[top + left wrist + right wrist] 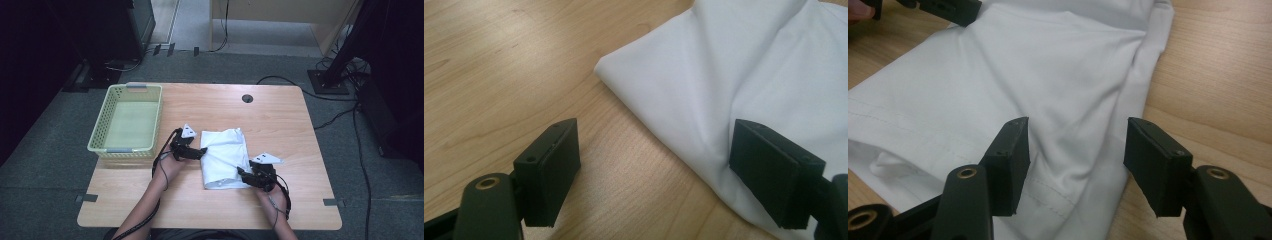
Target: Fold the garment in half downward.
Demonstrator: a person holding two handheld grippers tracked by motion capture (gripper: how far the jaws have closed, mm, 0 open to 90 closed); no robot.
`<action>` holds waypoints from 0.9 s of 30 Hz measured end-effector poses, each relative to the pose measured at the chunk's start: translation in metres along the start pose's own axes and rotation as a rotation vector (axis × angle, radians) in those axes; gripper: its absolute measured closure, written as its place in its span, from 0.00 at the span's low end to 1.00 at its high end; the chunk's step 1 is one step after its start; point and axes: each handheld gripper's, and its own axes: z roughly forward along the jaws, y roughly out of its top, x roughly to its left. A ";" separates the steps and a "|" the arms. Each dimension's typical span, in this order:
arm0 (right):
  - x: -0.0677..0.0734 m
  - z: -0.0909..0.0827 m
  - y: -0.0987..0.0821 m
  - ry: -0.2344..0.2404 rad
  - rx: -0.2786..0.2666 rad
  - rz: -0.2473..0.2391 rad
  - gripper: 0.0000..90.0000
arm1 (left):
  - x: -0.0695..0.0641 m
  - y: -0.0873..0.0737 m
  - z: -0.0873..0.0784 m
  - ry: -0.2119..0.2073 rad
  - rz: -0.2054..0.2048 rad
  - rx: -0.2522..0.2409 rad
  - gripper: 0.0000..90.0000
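beside the basket point(126, 121), both claws point(199, 154) point(242, 174) gape over white cloth point(224, 157).

I see the table point(280, 115), pale wood with rounded corners, as the landmark here. On its far left corner sits a light green basket point(99, 125) with perforated walls, its near end jutting just past the table's left edge. Near the table's far edge, toward the middle, is a small dark round grommet point(247, 98). Beyond the table lies grey carpet point(210, 67). Black cables point(332, 117) trail over the carpet off the table's right side, by a dark stand base point(327, 81).
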 end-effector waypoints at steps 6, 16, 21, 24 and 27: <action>0.005 0.001 -0.003 0.006 0.012 -0.010 0.50 | 0.000 0.000 0.000 0.000 -0.002 -0.002 0.23; 0.015 0.004 -0.008 -0.041 0.001 -0.075 0.48 | 0.000 0.000 0.000 0.005 -0.004 0.000 0.23; 0.016 0.005 -0.009 -0.044 -0.008 -0.076 0.47 | -0.001 0.001 0.000 0.019 0.003 0.003 0.23; 0.016 0.005 -0.008 -0.046 -0.007 -0.074 0.46 | -0.001 0.001 0.000 0.023 0.005 0.004 0.23; 0.017 0.006 -0.008 -0.045 -0.005 -0.075 0.44 | -0.001 0.002 0.000 0.027 0.011 0.007 0.23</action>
